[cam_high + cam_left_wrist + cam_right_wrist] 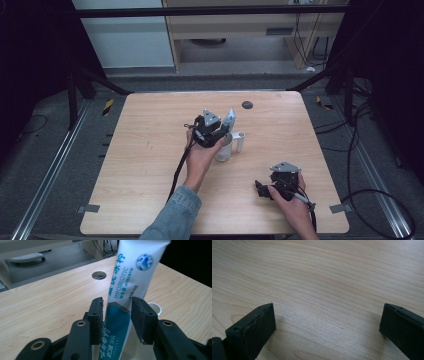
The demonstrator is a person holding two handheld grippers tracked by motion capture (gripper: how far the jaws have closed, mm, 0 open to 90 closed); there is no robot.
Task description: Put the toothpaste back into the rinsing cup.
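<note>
Near the middle of the table [150, 150], the left gripper [117, 315] clenched a toothpaste tube [130, 282] between its 2 jaws, upright over a white cup [224, 149], seemingly to stand it inside. The right gripper [327, 327] hung slack-jawed and empty over bare wood, apparently waiting clear of the work.

Pale wooden table [150, 150] with round cable hole [247, 105] near far edge, white cup [224, 150] standing mid-table, small white cylinder [240, 142] beside it
</note>
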